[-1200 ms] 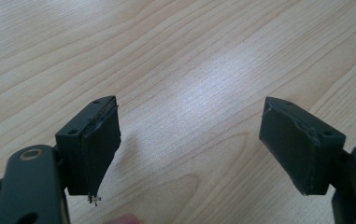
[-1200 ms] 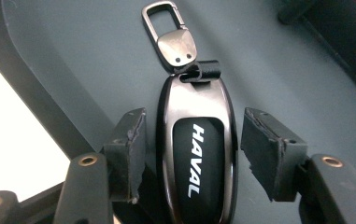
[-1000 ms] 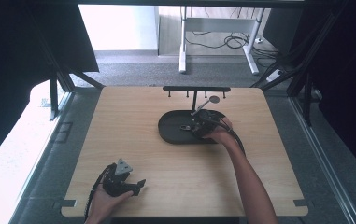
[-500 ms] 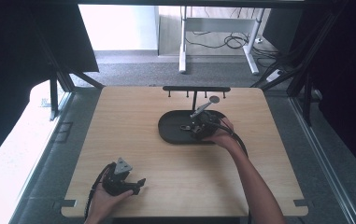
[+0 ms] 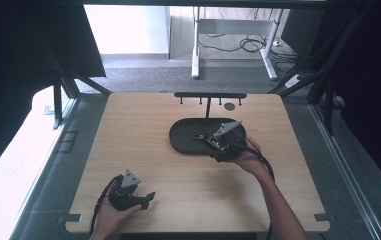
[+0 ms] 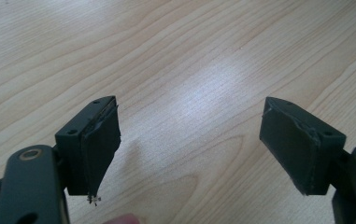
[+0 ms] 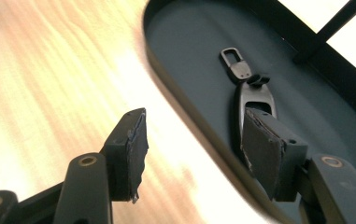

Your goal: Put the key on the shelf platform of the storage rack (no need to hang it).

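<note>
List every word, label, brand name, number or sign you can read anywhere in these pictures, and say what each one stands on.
There are none to read. The key fob lying in the black tray bears no legible marking. The left gripper, the right gripper, the hook rack and the wooden table carry no lettering that shows.

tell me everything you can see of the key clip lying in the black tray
The key clip is a dark, metallic-looking piece: a small rectangular loop at one end, a short link, then a longer oval body with a slot. It lies flat on the floor of the black oval tray, partly hidden behind one jaw of the right gripper, whose open jaws hold nothing.
</note>
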`<action>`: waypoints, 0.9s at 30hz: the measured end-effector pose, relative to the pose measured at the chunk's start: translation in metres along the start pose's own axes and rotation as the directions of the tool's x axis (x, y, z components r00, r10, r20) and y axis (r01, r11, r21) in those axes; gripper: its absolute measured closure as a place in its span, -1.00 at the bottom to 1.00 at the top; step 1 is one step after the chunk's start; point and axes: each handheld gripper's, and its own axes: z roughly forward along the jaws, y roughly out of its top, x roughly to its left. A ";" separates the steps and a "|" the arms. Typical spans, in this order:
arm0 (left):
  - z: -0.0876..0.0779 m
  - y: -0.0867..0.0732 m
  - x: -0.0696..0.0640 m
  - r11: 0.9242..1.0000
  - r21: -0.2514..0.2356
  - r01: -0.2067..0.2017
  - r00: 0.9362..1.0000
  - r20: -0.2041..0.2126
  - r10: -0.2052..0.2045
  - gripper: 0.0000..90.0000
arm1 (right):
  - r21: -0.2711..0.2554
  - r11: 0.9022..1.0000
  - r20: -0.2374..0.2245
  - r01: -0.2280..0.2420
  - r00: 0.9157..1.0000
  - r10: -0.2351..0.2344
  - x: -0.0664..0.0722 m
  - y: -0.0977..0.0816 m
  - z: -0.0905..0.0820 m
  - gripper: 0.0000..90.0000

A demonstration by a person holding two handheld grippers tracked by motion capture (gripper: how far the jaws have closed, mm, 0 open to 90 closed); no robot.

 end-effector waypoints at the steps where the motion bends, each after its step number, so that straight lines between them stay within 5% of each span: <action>1: 0.000 0.000 0.000 1.000 0.003 -0.002 1.000 -0.001 0.002 -0.54 | -0.013 1.000 -0.006 -0.004 1.000 0.004 0.002 -0.003 -0.003 -0.09; 7: 0.000 0.000 0.000 1.000 0.003 -0.001 1.000 -0.001 0.001 -0.54 | -0.061 0.998 -0.051 -0.009 0.999 0.006 0.016 -0.029 -0.017 -0.09; 17: 0.000 0.000 -0.001 1.000 0.003 0.000 1.000 0.004 0.000 -0.54 | -0.051 0.997 -0.064 -0.056 0.997 0.052 0.028 -0.074 -0.023 -0.07; 27: 0.000 0.000 -0.001 1.000 0.005 -0.004 1.000 0.003 0.004 -0.54 | -0.024 0.997 -0.061 -0.070 0.996 0.069 0.029 -0.092 -0.021 -0.07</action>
